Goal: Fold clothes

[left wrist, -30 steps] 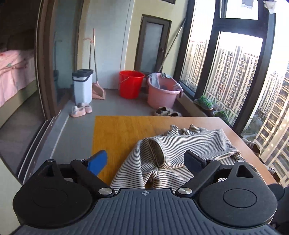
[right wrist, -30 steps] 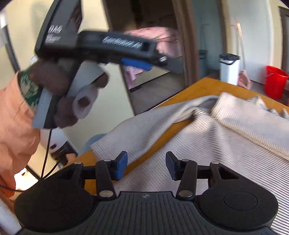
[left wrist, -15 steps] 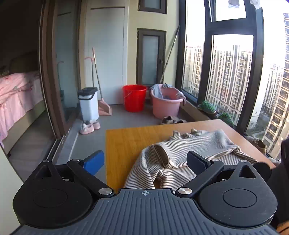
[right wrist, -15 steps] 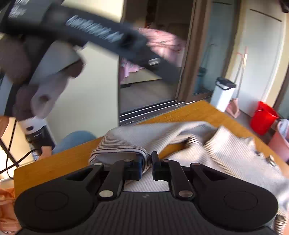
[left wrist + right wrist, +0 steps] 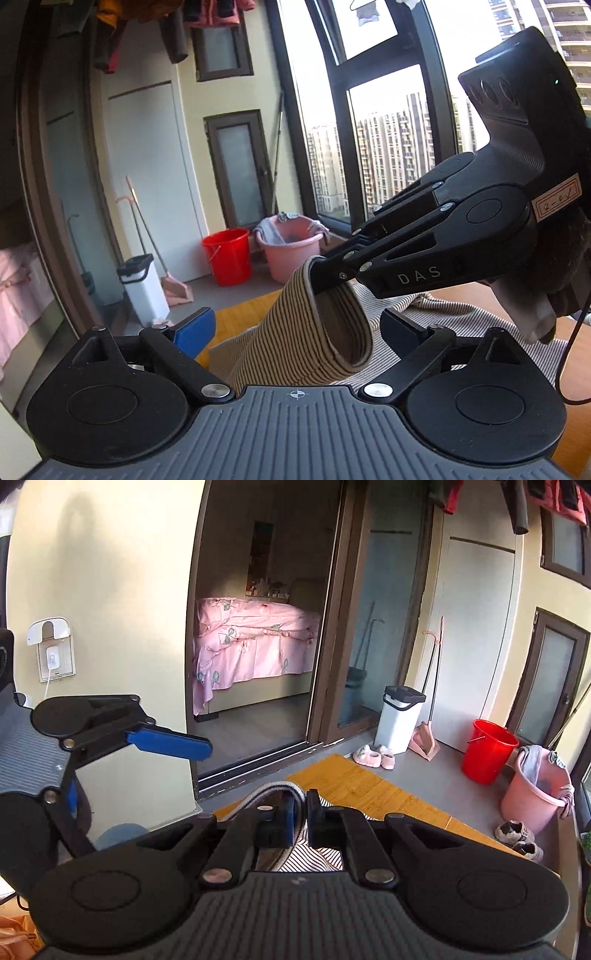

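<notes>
While the table (image 5: pixel 240 314) carries most of the striped top (image 5: pixel 461 317), one sleeve (image 5: pixel 310 325) rises off it as a hollow tube near the front edge. The right gripper (image 5: pixel 321 275) is clamped on the cuff's upper rim and holds it in the air. The left gripper (image 5: pixel 295 328) has its jaws wide but closing, with the sleeve between them and neither pad touching it.

Judging by the drape, the knit is light, soft and limp: it sags wherever unsupported and should stretch rather than slip. The ribbed cuff is the firmest part, so a second hold belongs on the opposite side of its rim, or further down the sleeve where it meets the body.
</notes>
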`<state>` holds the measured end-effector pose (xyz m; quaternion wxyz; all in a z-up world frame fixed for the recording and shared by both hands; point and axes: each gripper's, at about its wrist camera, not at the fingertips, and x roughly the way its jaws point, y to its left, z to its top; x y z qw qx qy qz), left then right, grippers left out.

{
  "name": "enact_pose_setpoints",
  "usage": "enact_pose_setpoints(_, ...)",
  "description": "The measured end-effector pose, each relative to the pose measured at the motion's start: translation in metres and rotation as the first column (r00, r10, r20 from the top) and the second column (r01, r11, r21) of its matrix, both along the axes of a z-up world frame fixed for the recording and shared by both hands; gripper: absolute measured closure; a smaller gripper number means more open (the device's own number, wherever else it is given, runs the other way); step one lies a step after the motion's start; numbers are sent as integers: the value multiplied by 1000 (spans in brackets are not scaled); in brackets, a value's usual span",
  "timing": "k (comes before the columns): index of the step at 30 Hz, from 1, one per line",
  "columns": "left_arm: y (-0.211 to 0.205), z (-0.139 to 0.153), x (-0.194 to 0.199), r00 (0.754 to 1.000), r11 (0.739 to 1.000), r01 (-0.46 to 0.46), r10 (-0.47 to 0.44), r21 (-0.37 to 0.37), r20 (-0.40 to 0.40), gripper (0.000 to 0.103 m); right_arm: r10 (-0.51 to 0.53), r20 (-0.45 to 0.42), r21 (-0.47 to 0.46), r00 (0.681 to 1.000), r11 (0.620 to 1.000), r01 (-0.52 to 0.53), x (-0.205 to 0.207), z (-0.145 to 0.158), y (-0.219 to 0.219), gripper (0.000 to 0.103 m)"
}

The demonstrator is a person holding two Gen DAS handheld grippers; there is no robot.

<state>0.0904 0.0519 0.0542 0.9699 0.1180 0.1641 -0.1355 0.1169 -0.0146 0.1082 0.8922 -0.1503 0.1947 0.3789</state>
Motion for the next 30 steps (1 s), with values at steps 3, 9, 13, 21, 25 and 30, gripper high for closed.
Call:
enact_pose_setpoints(3, -3, -7, 11, 999, 999, -27, 26, -22, -26, 40, -2, 6, -3, 1000, 1000, 2, -3, 0, -2, 97)
enact_pose_setpoints(9, 2, -12, 29, 998, 991, -49, 45, -120, -36, 83, -28, 13, 9, 1000, 1000, 28, -5, 1, -11, 97)
enact_pose_setpoints(13, 12, -14, 43, 997, 977, -63, 51, -204, -64, 95, -83, 31, 59, 996, 995, 81, -6, 7, -28, 97)
enact_pose_setpoints(21, 48, -5, 50, 991, 922, -133, 111, -365, -81, 97, -160, -79, 57, 984, 985, 165, -6, -29, -59, 58)
enact_pose_setpoints(25, 50, -8, 49, 990, 922, -129, 102, -365, -93, 97, -139, -226, 32, 964, 988, 150, -3, -67, -49, 51)
enact_pose_setpoints(30, 52, -16, 49, 988, 921, -130, 88, -366, -130, 97, -161, -383, 50, 910, 980, 195, 11, -105, -33, 36)
